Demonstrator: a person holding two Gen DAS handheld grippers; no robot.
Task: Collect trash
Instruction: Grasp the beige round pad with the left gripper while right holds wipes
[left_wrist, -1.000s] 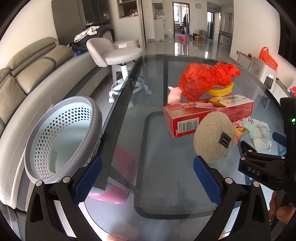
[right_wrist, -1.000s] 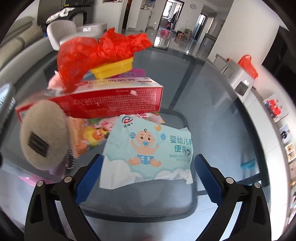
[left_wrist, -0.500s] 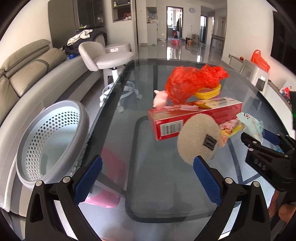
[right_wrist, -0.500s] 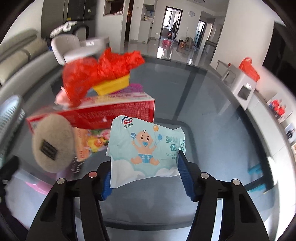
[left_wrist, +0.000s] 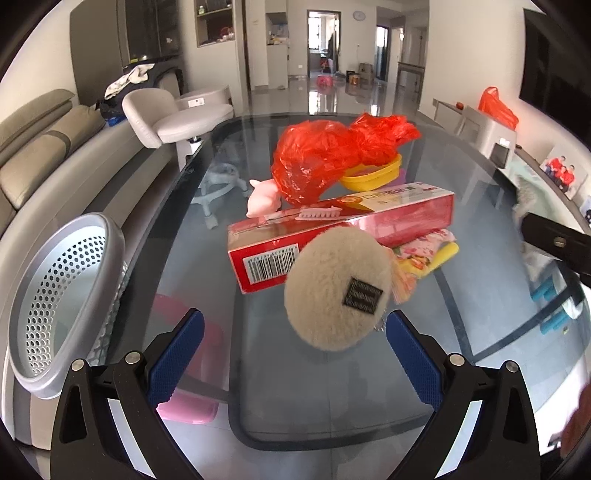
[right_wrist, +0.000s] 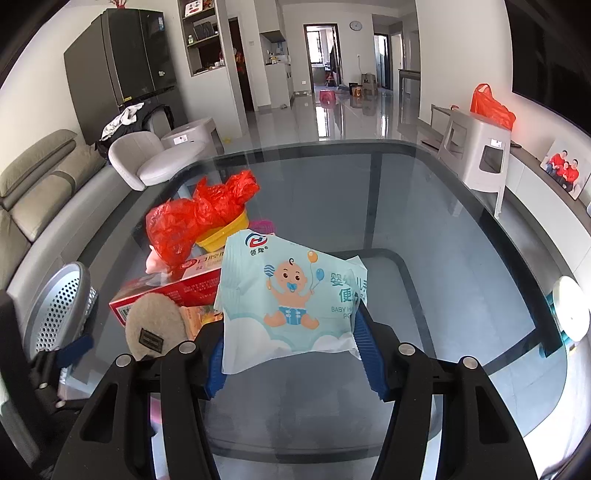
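My right gripper (right_wrist: 291, 354) is shut on a light-blue baby wipes packet (right_wrist: 291, 299) and holds it lifted above the glass table (right_wrist: 424, 221). My left gripper (left_wrist: 291, 362) is open and empty, low over the table, just short of a round beige fluffy pad (left_wrist: 338, 291). Behind the pad lie a red toothpaste box (left_wrist: 343, 236), a colourful wrapper (left_wrist: 424, 254), a red plastic bag (left_wrist: 332, 158) on a yellow bowl (left_wrist: 373, 175) and a pink toy pig (left_wrist: 262, 197). A grey perforated bin (left_wrist: 62, 306) stands at the table's left edge.
A grey sofa (left_wrist: 33, 147) and a white swivel chair (left_wrist: 173, 118) are on the left. A pink stool (left_wrist: 184, 387) shows under the glass. A white stool with an orange bag (right_wrist: 480, 147) stands at the right. The right gripper's body (left_wrist: 554, 243) shows at the left wrist view's right edge.
My right gripper closed on the wipes packet and lifted it off the table. My left gripper moved closer to the beige pad and stayed open.
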